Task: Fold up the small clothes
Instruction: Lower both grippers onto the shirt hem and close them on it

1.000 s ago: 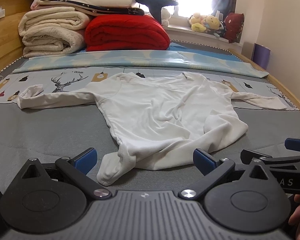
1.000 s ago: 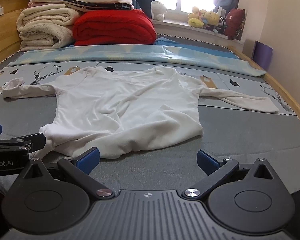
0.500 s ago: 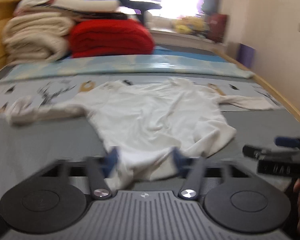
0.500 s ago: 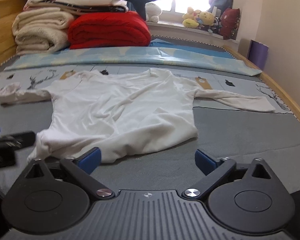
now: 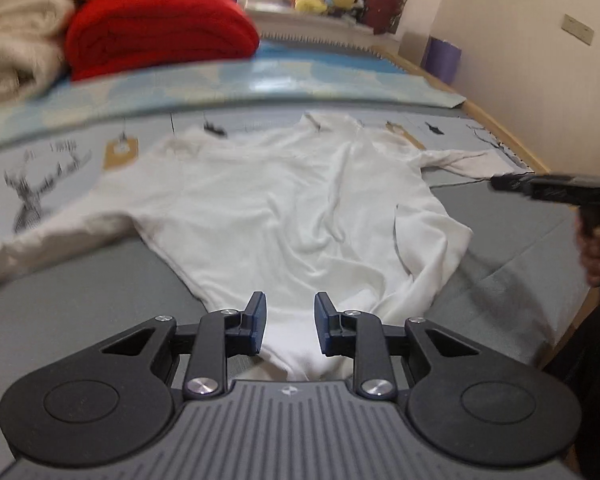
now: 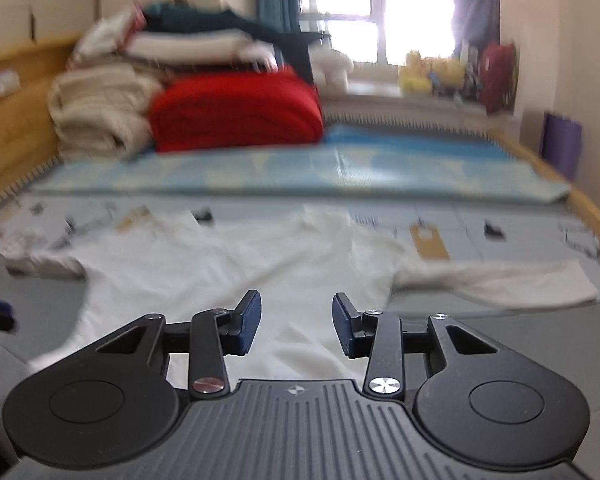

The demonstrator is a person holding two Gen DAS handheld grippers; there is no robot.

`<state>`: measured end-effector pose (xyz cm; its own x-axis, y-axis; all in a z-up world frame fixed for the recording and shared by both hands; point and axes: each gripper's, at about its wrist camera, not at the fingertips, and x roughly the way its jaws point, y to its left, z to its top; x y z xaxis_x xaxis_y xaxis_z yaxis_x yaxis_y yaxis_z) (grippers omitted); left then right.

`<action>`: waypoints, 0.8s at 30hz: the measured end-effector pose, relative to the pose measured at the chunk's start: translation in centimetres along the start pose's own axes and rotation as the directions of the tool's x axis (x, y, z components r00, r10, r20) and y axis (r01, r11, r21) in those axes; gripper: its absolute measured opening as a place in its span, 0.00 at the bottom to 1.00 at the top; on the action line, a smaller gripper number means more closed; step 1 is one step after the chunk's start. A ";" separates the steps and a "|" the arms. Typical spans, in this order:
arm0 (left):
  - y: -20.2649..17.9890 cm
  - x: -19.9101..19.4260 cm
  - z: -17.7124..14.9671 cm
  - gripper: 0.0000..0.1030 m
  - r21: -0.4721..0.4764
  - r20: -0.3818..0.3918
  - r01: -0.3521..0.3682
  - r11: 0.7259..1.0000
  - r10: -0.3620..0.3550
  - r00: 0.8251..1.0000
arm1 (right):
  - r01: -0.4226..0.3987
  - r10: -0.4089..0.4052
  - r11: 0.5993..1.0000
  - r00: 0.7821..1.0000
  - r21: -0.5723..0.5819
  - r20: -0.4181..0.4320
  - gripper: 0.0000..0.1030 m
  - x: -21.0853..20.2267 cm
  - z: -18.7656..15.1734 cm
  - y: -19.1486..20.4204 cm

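grabbing the bottom hem of the baby onesie – first fold about to start

the white onesie (image 5: 284, 216) lies spread face-up on the grey bed mat (image 5: 80, 280), both sleeves out to the sides, legs end nearest the cameras. the left gripper (image 5: 287, 326) has its blue pads either side of the leg end and the jaws are closing, cloth is between them but there's a clear gap, so no pinch yet. the right gripper (image 6: 294, 326) is over the other half of the bottom edge, jaws also closing, fabric under and between them, not squeezed either as far as i can tell. my read – this is the pick-up step. next move needs both to get a proper bite on the hem, then lift evenly and carry it toward the neckline without dragging the body crooked.
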<state>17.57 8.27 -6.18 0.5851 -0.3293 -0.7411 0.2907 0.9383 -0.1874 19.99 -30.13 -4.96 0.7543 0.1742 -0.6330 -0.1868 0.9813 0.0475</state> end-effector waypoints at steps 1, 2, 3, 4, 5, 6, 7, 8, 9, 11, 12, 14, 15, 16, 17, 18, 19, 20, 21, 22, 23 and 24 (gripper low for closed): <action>0.5 0.3 0.1 0.29 -0.030 -0.021 0.018 0.999 -0.018 1.000 | 0.001 -0.001 1.000 0.999 0.012 -0.038 0.40 1.5 -0.1 -0.4; 0.9 0.7 0.2 0.29 -0.056 -0.039 0.035 0.998 -0.038 0.999 | 0.006 -0.005 1.000 0.998 0.010 -0.068 0.40 2.8 -0.1 -0.6; 1.2 1.2 0.3 0.31 -0.074 -0.065 0.056 0.996 -0.061 0.996 | 0.015 -0.015 1.000 0.996 -0.005 -0.083 0.40 3.8 -0.1 -0.5; 1.3 1.8 0.3 0.31 -0.078 -0.090 0.067 0.995 -0.074 0.993 | 0.023 -0.025 1.000 0.996 -0.019 -0.090 0.40 4.7 0.0 -0.4; 1.3 2.4 0.3 0.32 -0.077 -0.118 0.073 0.994 -0.082 0.990 | 0.025 -0.027 0.999 0.995 -0.027 -0.097 0.41 5.5 0.1 -0.4; 1.2 3.1 0.2 0.35 -0.069 -0.156 0.073 0.995 -0.083 0.984 | 0.019 -0.022 0.999 0.994 -0.027 -0.105 0.44 6.3 0.1 -0.4; 1.2 3.7 0.0 0.37 -0.064 -0.185 0.069 0.996 -0.080 0.980 | 0.014 -0.017 1.000 0.993 -0.025 -0.120 0.47 7.2 0.2 -0.4; 1.0 4.2 -0.2 0.38 -0.056 -0.213 0.069 0.996 -0.079 0.974 | 0.011 -0.014 1.000 0.990 -0.024 -0.139 0.51 8.1 0.2 -0.5; 0.9 4.8 -0.4 0.41 -0.045 -0.245 0.060 0.997 -0.069 0.967 | 0.013 -0.017 1.000 0.987 -0.026 -0.157 0.54 9.1 0.2 -0.6; 0.9 5.4 -0.8 0.44 -0.035 -0.288 0.055 0.998 -0.063 0.955 | 0.008 -0.010 1.000 0.981 -0.013 -0.192 0.56 10.7 0.1 -0.7; 1.0 5.6 -0.9 0.44 -0.036 -0.305 0.060 0.998 -0.068 0.950 | 0.001 -0.001 1.000 0.977 0.001 -0.214 0.60 11.5 0.1 -0.8; 1.0 5.8 -1.1 0.44 -0.032 -0.323 0.069 0.997 -0.076 0.943 | -0.010 0.015 1.000 0.964 0.018 -0.266 0.61 13.1 -0.3 -0.9; 0.9 5.8 -1.2 0.44 -0.026 -0.326 0.074 0.997 -0.078 0.942 | -0.014 0.018 1.000 0.957 0.017 -0.289 0.61 13.7 -0.6 -0.7; 0.8 5.8 -1.3 0.44 -0.016 -0.331 0.079 0.997 -0.080 0.940 | -0.019 0.022 1.000 0.951 0.015 -0.309 0.61 14.2 -0.8 -0.5; 0.5 5.9 -1.3 0.44 -0.005 -0.336 0.079 0.997 -0.076 0.939 | -0.024 0.027 1.000 0.946 0.011 -0.323 0.61 14.6 -1.0 -0.3; 0.3 6.0 -1.5 0.44 0.013 -0.342 0.074 0.997 -0.065 0.937 | -0.032 0.034 0.999 0.943 0.010 -0.331 0.60 14.9 -1.1 -0.1; 0.0 6.2 -1.7 0.43 0.028 -0.349 0.067 0.997 -0.053 0.936 | -0.043 0.046 0.999 0.939 0.016 -0.340 0.60 15.0 -1.3 0.0; -0.2 6.4 -1.8 0.43 0.039 -0.358 0.059 0.998 -0.041 0.933 | -0.052 0.058 0.998 0.936 0.026 -0.346 0.58 15.2 -1.4 0.0; -0.3 6.6 -1.9 0.38 0.051 -0.367 0.047 0.998 -0.025 0.930 | -0.062 0.072 0.997 0.934 0.038 -0.350 0.48 15.3 -1.5 -0.2; -0.4 6.7 -2.0 0.34 0.061 -0.371 0.036 0.997 -0.011 0.929 | -0.063 0.075 0.997 0.932 0.045 -0.356 0.39 15.3 -1.6 -0.3; -0.3 6.6 -1.9 0.24 0.066 -0.369 0.031 0.997 -0.004 0.930 | -0.051 0.063 0.998 0.932 0.045 -0.358 0.20 15.1 -1.6 -0.4; -0.2 6.5 -1.9 0.18 0.063 -0.363 0.031 0.998 -0.006 0.932 | -0.044 0.058 0.998 0.934 0.046 -0.351 0.12 14.8 -1.6 -0.6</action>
<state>19.91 6.15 -12.15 0.2684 -0.2740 -0.9235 0.3558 0.9191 -0.1693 30.25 -28.24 -15.54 0.4730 0.1903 -0.8603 -0.1910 0.9753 0.1107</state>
